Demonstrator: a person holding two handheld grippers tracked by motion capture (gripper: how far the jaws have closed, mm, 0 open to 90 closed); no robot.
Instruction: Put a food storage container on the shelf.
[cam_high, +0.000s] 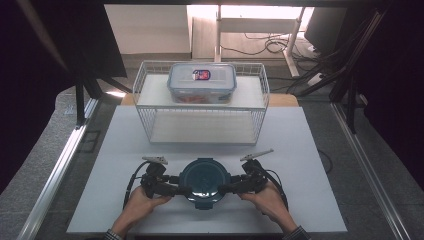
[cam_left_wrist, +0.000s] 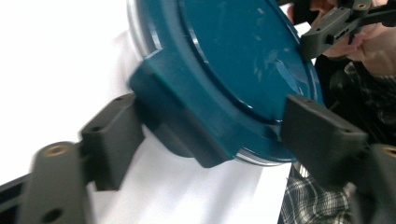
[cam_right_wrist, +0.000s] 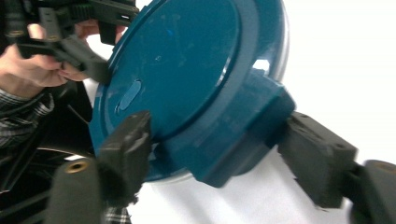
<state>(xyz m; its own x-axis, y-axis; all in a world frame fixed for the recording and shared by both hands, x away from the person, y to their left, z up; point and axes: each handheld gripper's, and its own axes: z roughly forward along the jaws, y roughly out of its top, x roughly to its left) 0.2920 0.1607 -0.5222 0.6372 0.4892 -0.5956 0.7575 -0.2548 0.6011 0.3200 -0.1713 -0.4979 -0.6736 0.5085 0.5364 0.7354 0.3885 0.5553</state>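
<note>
A round teal lidded container (cam_high: 204, 181) sits near the front middle of the white table top (cam_high: 300, 150). My left gripper (cam_high: 182, 190) meets its left side and my right gripper (cam_high: 225, 189) its right side. In the left gripper view the jaws of the left gripper (cam_left_wrist: 210, 135) straddle a teal latch tab (cam_left_wrist: 187, 126), the left jaw touching it and the other at the lid rim. From the right gripper view, the right gripper (cam_right_wrist: 222, 149) closes around the opposite latch tab (cam_right_wrist: 233, 140), both jaws against it.
Behind the container stands a white wire rack (cam_high: 145, 80) with two shelves. On its upper shelf rests a clear rectangular box (cam_high: 202, 82) with a labelled lid. Dark stands and cables flank the table, and metal rails run along both sides.
</note>
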